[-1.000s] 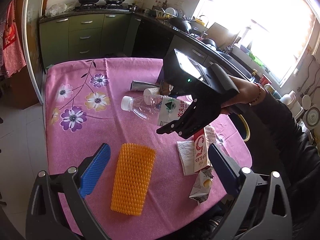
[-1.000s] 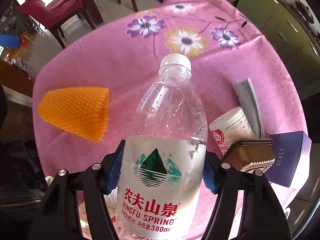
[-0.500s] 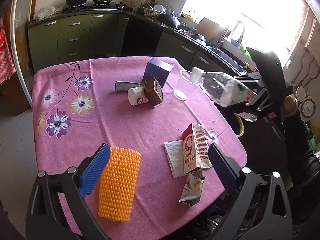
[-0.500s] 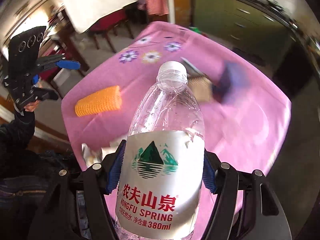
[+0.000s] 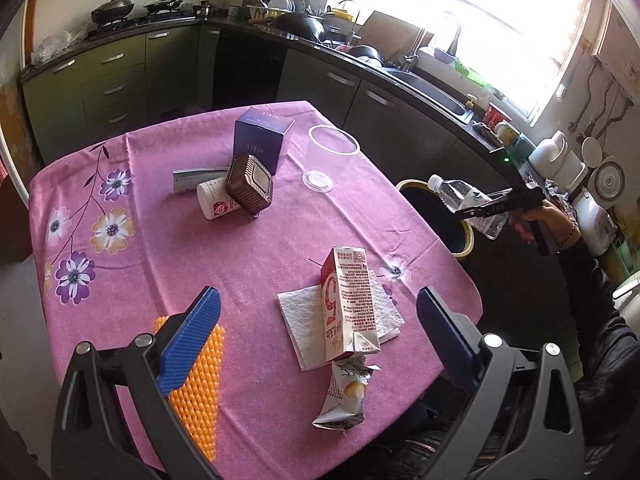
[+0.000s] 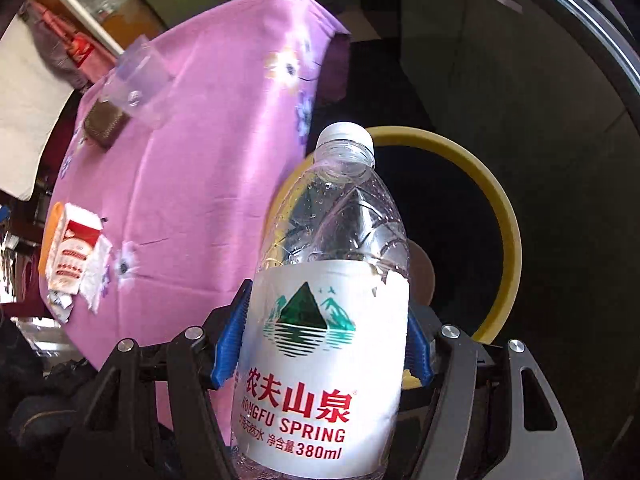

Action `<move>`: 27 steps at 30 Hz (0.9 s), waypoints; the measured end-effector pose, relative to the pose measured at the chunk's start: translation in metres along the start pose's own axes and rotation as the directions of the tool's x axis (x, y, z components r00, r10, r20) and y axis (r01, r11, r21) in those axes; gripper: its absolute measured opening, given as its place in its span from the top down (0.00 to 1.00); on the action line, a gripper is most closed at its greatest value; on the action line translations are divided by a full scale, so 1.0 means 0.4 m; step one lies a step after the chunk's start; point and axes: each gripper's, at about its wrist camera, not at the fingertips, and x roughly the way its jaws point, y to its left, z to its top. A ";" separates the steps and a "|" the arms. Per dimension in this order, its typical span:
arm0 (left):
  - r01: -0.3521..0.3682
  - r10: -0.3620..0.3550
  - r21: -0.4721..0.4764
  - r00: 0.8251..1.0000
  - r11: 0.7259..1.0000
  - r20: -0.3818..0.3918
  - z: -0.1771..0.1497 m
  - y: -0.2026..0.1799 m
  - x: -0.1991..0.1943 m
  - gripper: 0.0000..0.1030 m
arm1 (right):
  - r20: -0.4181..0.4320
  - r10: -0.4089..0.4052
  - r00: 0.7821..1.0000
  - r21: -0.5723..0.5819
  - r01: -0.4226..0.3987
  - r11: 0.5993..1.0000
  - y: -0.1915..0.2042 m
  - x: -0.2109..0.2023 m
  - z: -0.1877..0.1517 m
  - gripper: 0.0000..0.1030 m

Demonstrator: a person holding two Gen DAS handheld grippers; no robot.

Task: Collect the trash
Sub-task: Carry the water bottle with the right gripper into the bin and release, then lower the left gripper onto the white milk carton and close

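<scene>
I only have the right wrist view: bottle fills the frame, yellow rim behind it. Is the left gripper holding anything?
Observer: No. The left gripper is open, hovering above the milk carton on the napkin.
Operator: Anything near the carton I can't make out?
Observer: A crumpled wrapper lies against its near end.
Operator: What's the orange thing beyond the carton?
Observer: An orange foam net sleeve, lying under the left gripper's left finger.
</scene>
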 end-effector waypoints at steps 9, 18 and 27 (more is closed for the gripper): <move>-0.004 0.005 0.019 0.999 1.000 -0.043 -0.006 -0.021 0.025 0.09 | 0.005 -0.154 0.988 0.147 0.152 0.977 -0.144 0.123 0.040 0.23; 0.040 -0.036 0.033 0.994 0.999 -0.106 -0.022 -0.047 0.076 0.08 | 0.267 0.003 0.964 0.221 -0.064 0.973 -0.020 -0.059 -0.129 0.23; 0.023 -0.005 0.090 0.981 0.996 -0.194 -0.027 -0.131 0.185 0.08 | 0.425 0.132 0.895 0.162 -0.219 0.962 0.172 -0.106 -0.375 0.22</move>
